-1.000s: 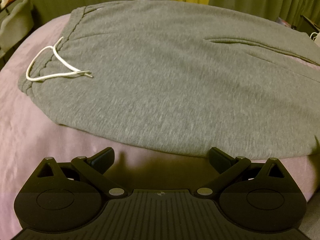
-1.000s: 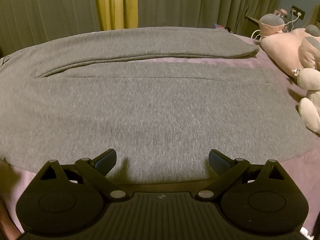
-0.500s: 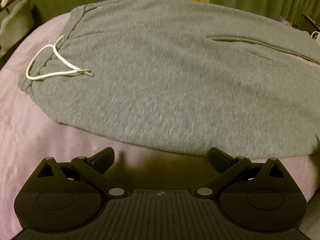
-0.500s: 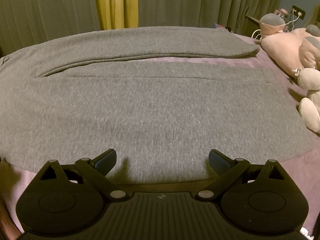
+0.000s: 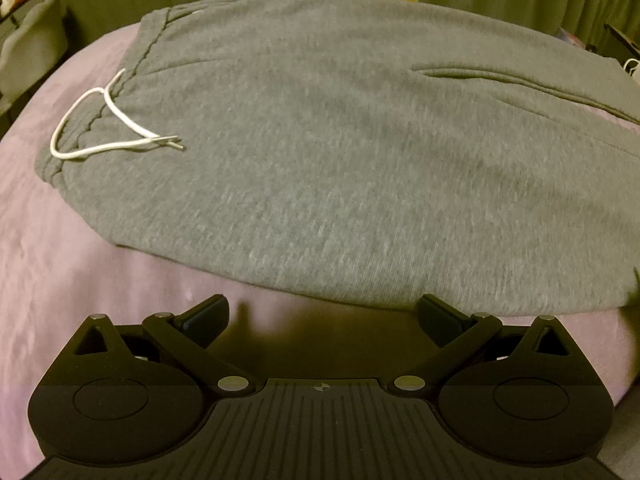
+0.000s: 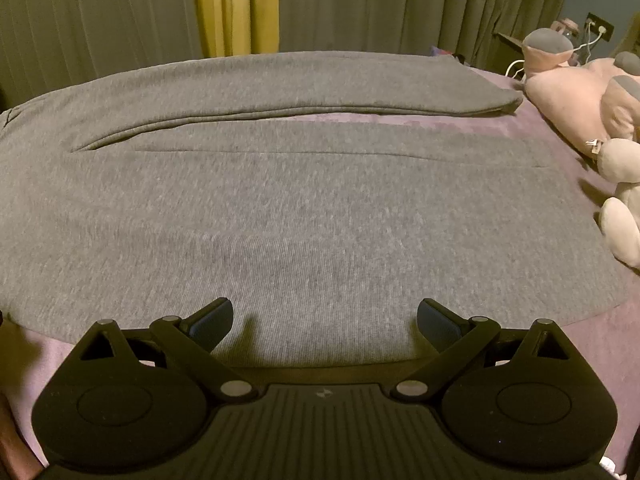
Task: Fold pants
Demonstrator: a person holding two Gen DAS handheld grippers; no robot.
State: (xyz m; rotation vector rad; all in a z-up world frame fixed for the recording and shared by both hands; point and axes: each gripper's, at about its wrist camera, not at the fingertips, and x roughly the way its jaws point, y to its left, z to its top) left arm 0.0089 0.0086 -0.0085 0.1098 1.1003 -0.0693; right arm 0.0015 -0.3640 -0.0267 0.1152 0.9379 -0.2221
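Observation:
Grey sweatpants (image 5: pixel 340 152) lie flat across a bed with a pink-purple sheet (image 5: pixel 60 260). Their waistband with a white drawstring (image 5: pixel 108 128) is at the left in the left wrist view. The two legs (image 6: pixel 300 200) stretch to the right in the right wrist view, the far leg (image 6: pixel 320 84) lying apart from the near one. My left gripper (image 5: pixel 322 316) is open just short of the pants' near edge, over bare sheet. Over the near edge of the near leg, my right gripper (image 6: pixel 324 320) stands open with nothing between its fingers.
Pink and grey plush toys (image 6: pixel 592 120) lie on the bed at the right, close to the leg cuffs. Green and yellow curtains (image 6: pixel 240 4) hang behind the bed. A pale chair (image 5: pixel 28 48) stands at the far left.
The left gripper has shifted slightly, so the pants sit a little higher in its view. The right view is nearly unchanged. Both grippers stay open.

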